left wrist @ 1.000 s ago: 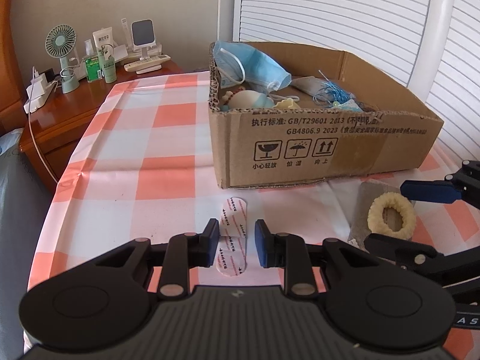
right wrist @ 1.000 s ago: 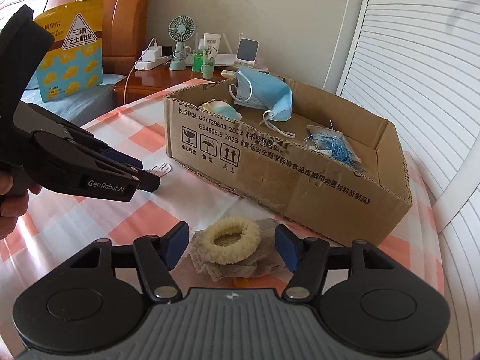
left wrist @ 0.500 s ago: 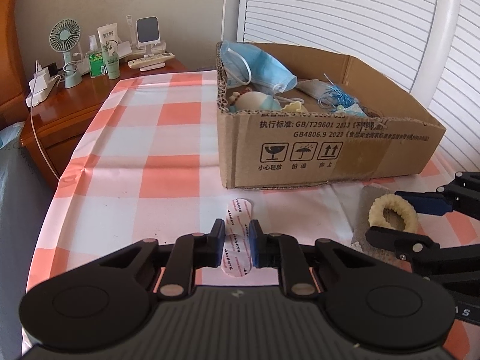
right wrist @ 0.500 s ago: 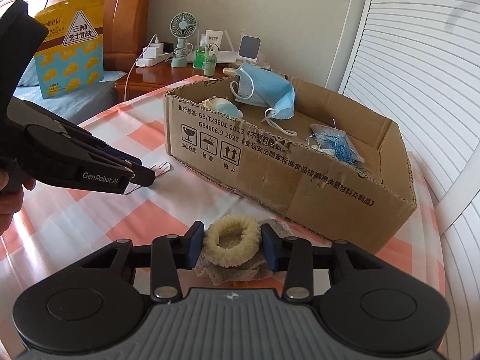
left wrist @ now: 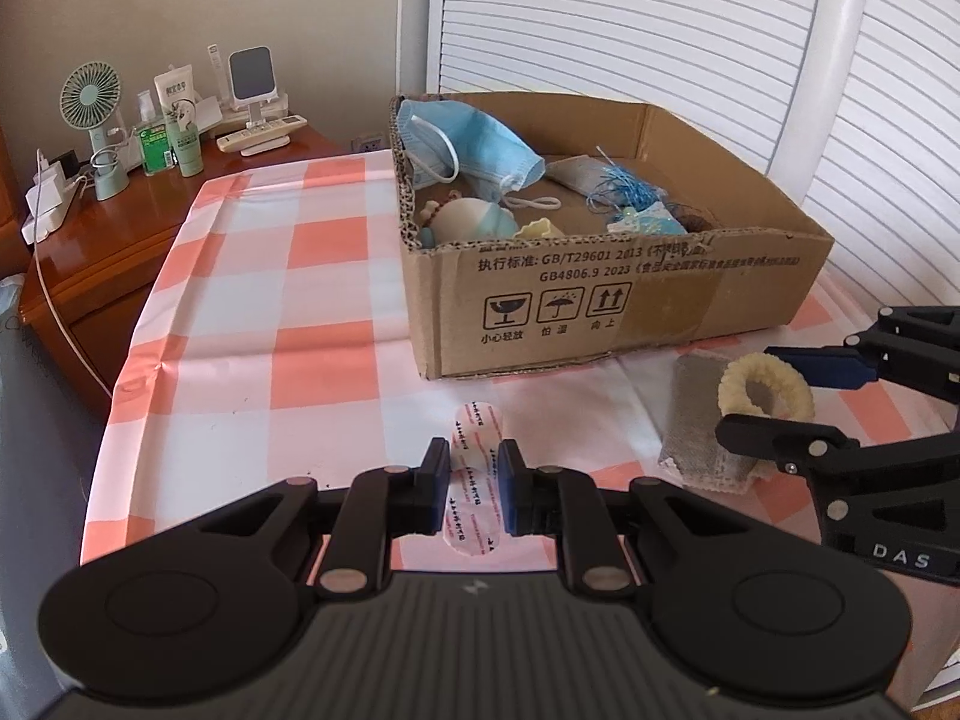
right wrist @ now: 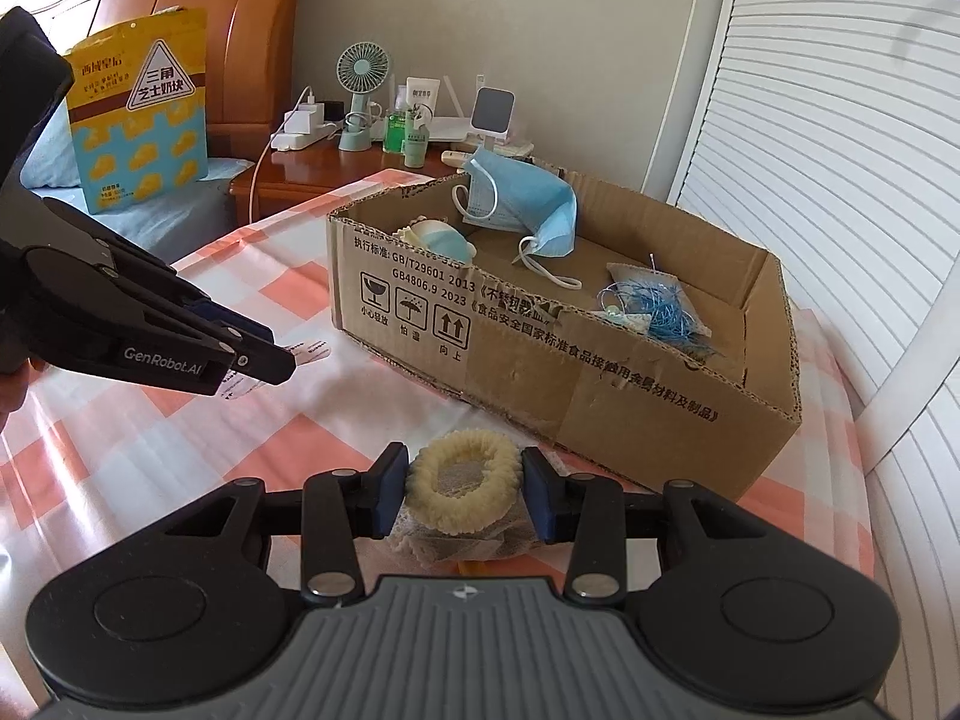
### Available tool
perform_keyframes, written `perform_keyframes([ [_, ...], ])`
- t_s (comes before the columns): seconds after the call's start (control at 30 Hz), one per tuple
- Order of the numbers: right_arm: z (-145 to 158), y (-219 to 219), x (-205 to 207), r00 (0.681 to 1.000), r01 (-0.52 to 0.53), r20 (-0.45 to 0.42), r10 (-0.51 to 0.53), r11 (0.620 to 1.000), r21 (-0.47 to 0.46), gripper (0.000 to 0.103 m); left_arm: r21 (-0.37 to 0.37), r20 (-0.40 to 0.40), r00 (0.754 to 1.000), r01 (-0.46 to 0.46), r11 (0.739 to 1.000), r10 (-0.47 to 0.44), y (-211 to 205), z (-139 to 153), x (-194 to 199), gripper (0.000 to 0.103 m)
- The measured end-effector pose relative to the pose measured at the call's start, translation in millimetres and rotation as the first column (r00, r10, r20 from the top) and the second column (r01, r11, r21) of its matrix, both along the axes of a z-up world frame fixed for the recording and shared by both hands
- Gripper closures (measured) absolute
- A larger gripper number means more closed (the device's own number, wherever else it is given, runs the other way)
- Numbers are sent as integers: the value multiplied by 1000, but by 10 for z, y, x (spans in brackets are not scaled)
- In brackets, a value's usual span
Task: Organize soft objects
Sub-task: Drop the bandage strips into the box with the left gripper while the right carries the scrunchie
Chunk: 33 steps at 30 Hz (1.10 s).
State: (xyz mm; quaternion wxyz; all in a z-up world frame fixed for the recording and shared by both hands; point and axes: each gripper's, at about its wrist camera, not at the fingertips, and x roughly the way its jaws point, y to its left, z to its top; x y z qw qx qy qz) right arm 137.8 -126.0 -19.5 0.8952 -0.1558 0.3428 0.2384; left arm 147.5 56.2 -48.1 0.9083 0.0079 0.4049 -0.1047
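Observation:
A cardboard box (left wrist: 600,306) (right wrist: 576,372) stands on the checked tablecloth and holds a blue face mask (left wrist: 474,141) (right wrist: 528,210) and other soft items. My left gripper (left wrist: 474,495) (right wrist: 288,360) is shut on a white adhesive strip (left wrist: 474,468) with red print, lifted just off the cloth in front of the box. My right gripper (right wrist: 462,495) (left wrist: 786,399) is shut on a cream fluffy hair tie (right wrist: 462,486) (left wrist: 765,387), held above a grey cloth piece (left wrist: 702,420) (right wrist: 456,543) lying right of the strip.
A wooden nightstand (left wrist: 120,222) at the far left carries a small green fan (left wrist: 96,120), bottles and a charger. A yellow snack bag (right wrist: 141,108) leans on the bed. White slatted doors (left wrist: 660,30) stand behind the box.
Both grippers closed: the left on the adhesive strip, the right on the hair tie. Both have risen slightly, lifting their items off the table.

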Motion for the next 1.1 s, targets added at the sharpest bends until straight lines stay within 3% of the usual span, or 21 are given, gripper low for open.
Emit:
perform_keyframes([
  [0.3, 193, -113, -57, 1000, -13, 1, 13, 1000, 22, 57, -10, 25, 994, 103, 995, -103, -26, 401, -106, 88],
  [0.63, 452, -214, -79, 998, -11, 55, 9, 999, 38, 57, -13, 145, 974, 180, 984, -176, -299, 854, 197, 88],
  [0.9, 509, -279, -109, 998, 1, 67, -4, 999, 39, 57, -1, 158, 966, 208, 978, -205, -580, 901, 688, 88],
  [1.1, 546, -352, -84, 997, 20, 75, -23, 999, 37, 57, -2, 157, 972, 177, 984, -174, -662, 831, 992, 86],
])
